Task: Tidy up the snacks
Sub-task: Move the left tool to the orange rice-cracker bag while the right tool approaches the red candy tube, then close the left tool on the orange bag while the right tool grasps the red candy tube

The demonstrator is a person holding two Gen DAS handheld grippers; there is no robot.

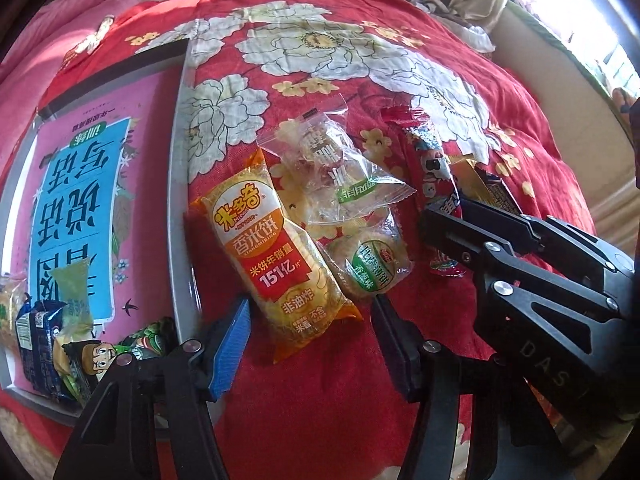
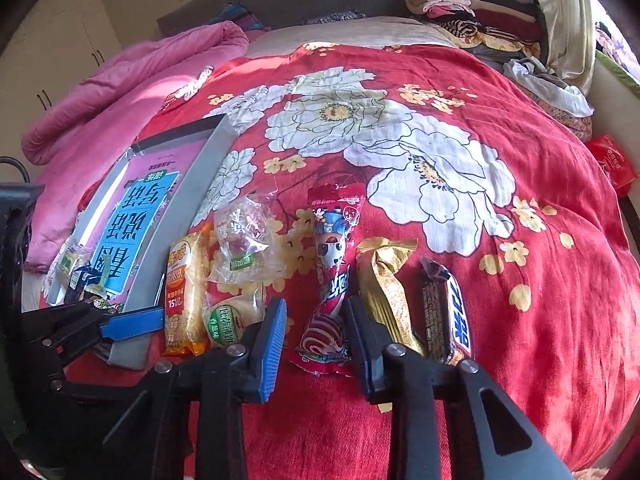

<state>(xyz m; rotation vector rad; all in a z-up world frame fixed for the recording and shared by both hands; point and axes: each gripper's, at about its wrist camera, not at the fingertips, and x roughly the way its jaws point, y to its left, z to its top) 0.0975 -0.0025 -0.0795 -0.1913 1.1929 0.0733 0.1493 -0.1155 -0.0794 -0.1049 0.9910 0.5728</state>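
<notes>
Tray (image 1: 182, 184), left of frame: holds book, few packs already in lower corner.

Rice cracker pack (image 1: 276, 252), centre of left wrist view, on bed (image 1: 400, 40): light, crinkly film, contents brittle. Left gripper (image 1: 314, 344) half open, astride its near end, pads not touching. Judgement: pinch across the width, gentle force.

Red pack (image 2: 330, 292), centre of right wrist view: soft, slippery film. Right gripper (image 2: 316, 344) narrow, straddling lower end; contact unclear. Judgement: take by the body, not the crimped seal.

Snack packets (image 2: 256, 280) crowd the near bedspread (image 2: 540, 320) — right side open.
</notes>
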